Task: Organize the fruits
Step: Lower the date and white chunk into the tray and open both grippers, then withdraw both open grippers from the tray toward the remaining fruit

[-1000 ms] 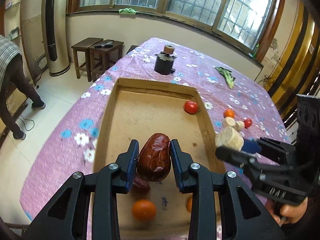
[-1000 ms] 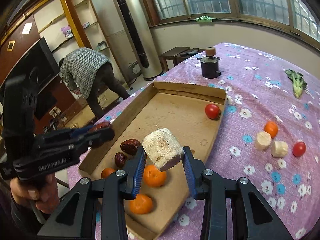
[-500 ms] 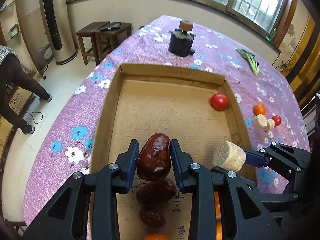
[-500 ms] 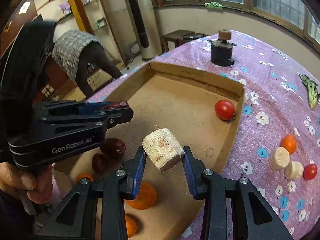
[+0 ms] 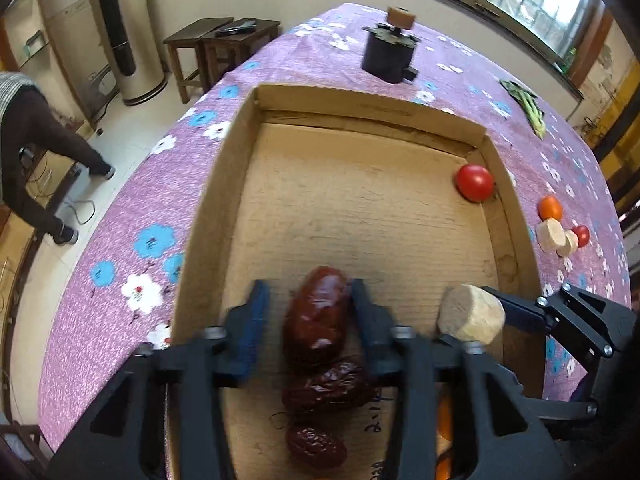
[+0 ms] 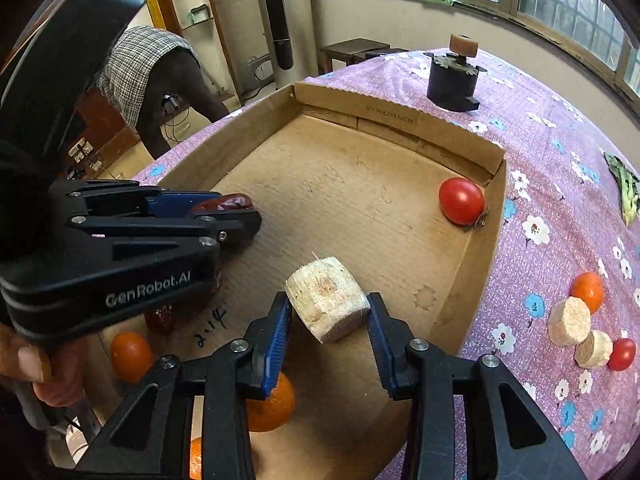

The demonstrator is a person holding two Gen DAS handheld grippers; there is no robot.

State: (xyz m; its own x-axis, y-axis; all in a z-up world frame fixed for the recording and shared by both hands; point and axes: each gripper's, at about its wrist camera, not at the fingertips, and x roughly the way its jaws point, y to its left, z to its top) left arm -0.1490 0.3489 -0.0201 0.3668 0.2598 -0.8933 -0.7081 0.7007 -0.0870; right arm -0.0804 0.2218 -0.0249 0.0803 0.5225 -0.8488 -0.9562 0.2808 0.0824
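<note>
A shallow cardboard box [image 5: 208, 216] lies on the purple flowered table. My left gripper [image 5: 308, 312] stands open low over the box's near end. A red date [image 5: 318, 316] lies between its fingers, touching the right finger, with a gap on the left. Two more dates [image 5: 328, 390] lie just behind it. My right gripper [image 6: 328, 316] is shut on a pale sugarcane chunk [image 6: 328, 298] and holds it above the box floor. The chunk also shows in the left wrist view [image 5: 470, 320]. A red tomato [image 6: 460, 200] sits in the box's far right corner. Oranges [image 6: 272, 404] lie at the near end.
Outside the box on the right lie an orange [image 6: 586, 290], two sugarcane chunks [image 6: 568, 320] and a small tomato [image 6: 622, 354]. A black cylinder with a knob [image 6: 452, 78] stands beyond the box. A green vegetable [image 6: 626, 188] lies far right. A person bends over at the left [image 6: 156, 64].
My left gripper has opened and the date has come free of the left finger, low over the other dates. My right gripper has moved forward over the box with the chunk.
</note>
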